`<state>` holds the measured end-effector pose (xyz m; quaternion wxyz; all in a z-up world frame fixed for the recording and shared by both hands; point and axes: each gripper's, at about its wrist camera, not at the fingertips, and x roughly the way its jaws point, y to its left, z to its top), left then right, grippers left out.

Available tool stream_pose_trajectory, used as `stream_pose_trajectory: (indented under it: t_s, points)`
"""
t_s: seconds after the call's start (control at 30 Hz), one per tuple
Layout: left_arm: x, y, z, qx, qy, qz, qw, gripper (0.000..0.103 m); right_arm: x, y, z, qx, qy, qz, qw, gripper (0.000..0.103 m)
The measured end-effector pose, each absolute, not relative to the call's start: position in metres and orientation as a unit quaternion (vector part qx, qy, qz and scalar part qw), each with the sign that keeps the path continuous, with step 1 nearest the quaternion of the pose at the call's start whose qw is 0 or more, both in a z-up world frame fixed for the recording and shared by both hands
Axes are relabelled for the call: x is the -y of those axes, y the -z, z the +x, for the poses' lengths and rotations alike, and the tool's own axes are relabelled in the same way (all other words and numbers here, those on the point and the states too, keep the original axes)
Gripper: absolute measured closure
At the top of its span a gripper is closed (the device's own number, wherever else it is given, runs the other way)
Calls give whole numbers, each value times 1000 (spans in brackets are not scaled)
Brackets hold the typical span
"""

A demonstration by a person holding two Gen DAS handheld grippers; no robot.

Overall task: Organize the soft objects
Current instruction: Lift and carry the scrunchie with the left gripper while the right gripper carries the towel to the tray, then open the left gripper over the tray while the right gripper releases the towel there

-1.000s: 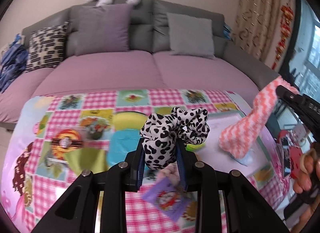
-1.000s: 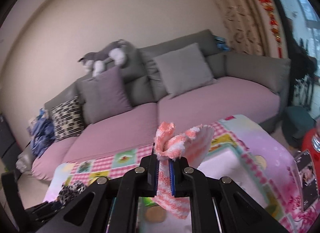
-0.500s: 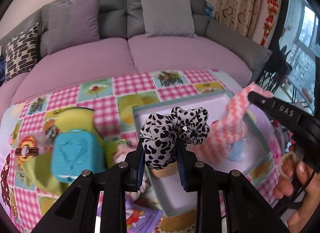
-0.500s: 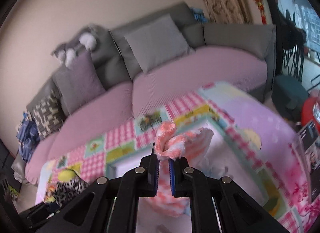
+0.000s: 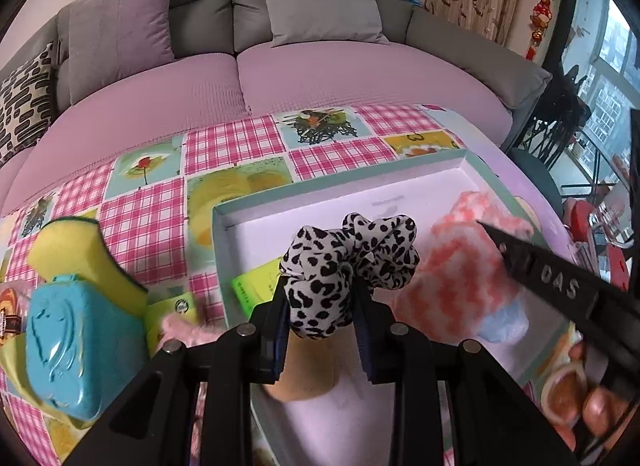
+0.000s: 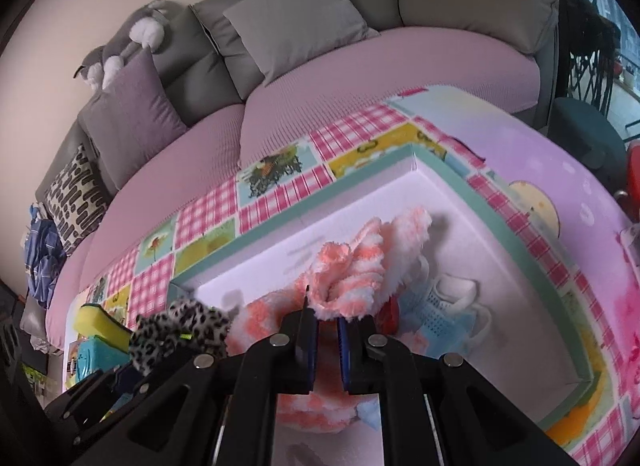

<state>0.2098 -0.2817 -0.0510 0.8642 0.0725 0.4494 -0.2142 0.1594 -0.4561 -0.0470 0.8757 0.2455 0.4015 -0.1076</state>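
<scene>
My left gripper (image 5: 322,306) is shut on a black-and-white spotted scrunchie (image 5: 348,254), held just above the left part of a shallow teal-rimmed white tray (image 5: 340,181). My right gripper (image 6: 327,316) is shut on a fluffy pink-and-white striped sock (image 6: 360,270), whose lower end rests inside the tray (image 6: 320,205). In the left wrist view the sock (image 5: 460,266) bunches at the tray's right side under the right gripper's black finger (image 5: 560,286). The scrunchie (image 6: 180,330) shows at the lower left of the right wrist view.
A light blue item (image 6: 440,306) and a green packet (image 5: 256,286) lie in the tray. Left of it on the pink checked tablecloth (image 5: 224,149) sit a blue tin (image 5: 64,350), a yellow sponge (image 5: 68,250) and a pink fluffy piece (image 5: 180,330). A sofa (image 5: 320,65) stands behind.
Both grippers have come down and forward over the tray, each still holding its item. The sock's lower end has sunk into the tray; the scrunchie now hangs over the tray's left part.
</scene>
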Motion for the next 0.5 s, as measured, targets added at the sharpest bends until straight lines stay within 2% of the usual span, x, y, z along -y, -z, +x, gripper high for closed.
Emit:
stream_pose_trajectory:
  t_s: [0.2,0.37,0.43,0.5]
  points:
    - [291,55,222,-447,214,68,866,71,450,45,162,-411,105,230,876,90]
    - [292,56,222,-455,211,69,863,60,450,39,161,-416,111,222,875,90]
    - [289,54,222,-458,207,61,862,51,452,36,158,-416,113,225,874,90]
    - [286,51,221,-459,202,57,863,49,453,33,157,-416,114,222,874,87]
